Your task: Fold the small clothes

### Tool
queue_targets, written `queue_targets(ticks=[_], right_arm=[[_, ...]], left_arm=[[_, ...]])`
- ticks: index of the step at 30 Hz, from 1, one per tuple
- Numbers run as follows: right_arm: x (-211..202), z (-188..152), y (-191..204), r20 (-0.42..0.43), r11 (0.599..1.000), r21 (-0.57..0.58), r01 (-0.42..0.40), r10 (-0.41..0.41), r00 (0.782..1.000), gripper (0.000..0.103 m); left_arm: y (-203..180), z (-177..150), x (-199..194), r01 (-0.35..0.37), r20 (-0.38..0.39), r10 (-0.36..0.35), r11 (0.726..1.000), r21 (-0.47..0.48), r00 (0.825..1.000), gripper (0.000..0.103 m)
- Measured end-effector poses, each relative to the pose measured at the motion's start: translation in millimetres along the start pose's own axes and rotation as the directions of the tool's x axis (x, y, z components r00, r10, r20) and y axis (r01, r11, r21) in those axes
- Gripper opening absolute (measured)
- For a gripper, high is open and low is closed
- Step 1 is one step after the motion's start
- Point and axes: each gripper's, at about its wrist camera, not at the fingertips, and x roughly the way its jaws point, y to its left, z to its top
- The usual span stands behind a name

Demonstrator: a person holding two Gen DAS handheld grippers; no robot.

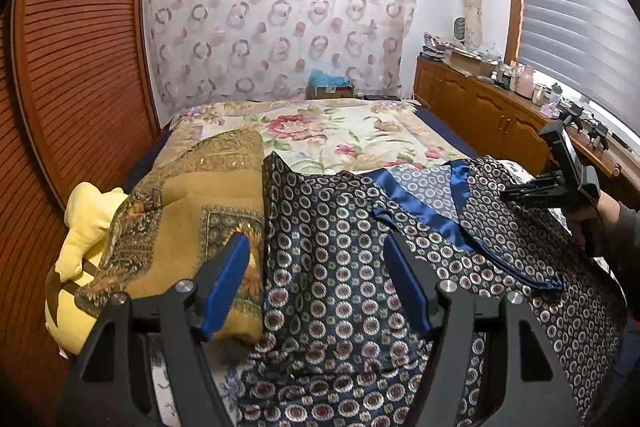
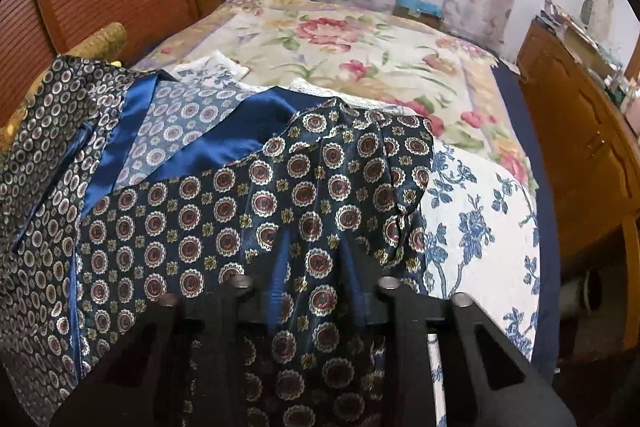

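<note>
Navy shirt (image 1: 340, 267) spread over the bed's (image 1: 360, 131) near edge. Left gripper (image 1: 316, 283) hovers with fingers apart; right gripper (image 2: 316, 267) clamps a raised fold. Carry it across level, keeping edges aligned.

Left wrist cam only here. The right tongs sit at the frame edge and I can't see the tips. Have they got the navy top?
Observer: Looks like it. In the right wrist view the navy top is bunched up between the right tongs and drapes over their tips.
Operator: Which part of it?
Observer: An outer edge. Just to the right of the grip the fabric ends, and only the white sheet with blue flowers shows.
</note>
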Motion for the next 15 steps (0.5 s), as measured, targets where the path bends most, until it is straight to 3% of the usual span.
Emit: queue_targets(ticks=[2, 8, 11, 15], right_arm=[[0, -1, -3, 0.005, 0.999, 0.024, -0.044, 0.043, 0.999, 0.001], [-26, 3, -14, 0.092, 1.0, 0.029, -0.011, 0.008, 0.996, 0.0], [-51, 10, -40, 0.129, 0.998, 0.048, 0.034, -0.04, 0.991, 0.0], [-61, 15, -84, 0.109, 0.989, 0.092, 0.113, -0.123, 0.986, 0.0]], left_arm=[[1, 6, 4, 0.002, -0.001, -0.002, 1.0, 0.001, 1.0, 0.069], [8, 27, 26, -0.017, -0.019, 0.017, 1.0, 0.006, 1.0, 0.069], [15, 34, 37, -0.032, -0.031, 0.032, 0.999, 0.003, 0.999, 0.069], [26, 40, 53, -0.045, -0.052, 0.045, 0.999, -0.001, 0.998, 0.069]])
